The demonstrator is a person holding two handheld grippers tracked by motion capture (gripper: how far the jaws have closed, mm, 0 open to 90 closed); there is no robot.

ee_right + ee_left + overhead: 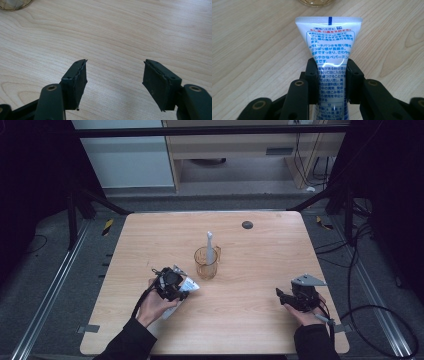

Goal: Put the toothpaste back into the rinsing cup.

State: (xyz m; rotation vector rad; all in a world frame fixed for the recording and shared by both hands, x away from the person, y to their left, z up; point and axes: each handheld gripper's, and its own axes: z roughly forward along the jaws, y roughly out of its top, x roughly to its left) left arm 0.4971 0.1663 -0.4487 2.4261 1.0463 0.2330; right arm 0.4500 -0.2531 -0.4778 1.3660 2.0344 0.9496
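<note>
Here we have one white toothpaste tube (329, 47) pinched across its middle by the left gripper (329, 82) near the table's (260, 320) front left, and we judge it light, soft and slick, best held mid-body, not at the flat crimped end. We count one amber cup (206, 263) holding one toothbrush (210, 245); the right gripper (115, 82) rests spread and empty.

cup (206, 264) mid-table | toothbrush (210, 245) in cup | tube (185, 287) left-front

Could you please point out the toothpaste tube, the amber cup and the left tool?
toothpaste tube (329, 37), left gripper view, printed flat end.
amber cup (206, 266), high view, front wall.
left tool (329, 75), left gripper view, between its jaws.
</note>
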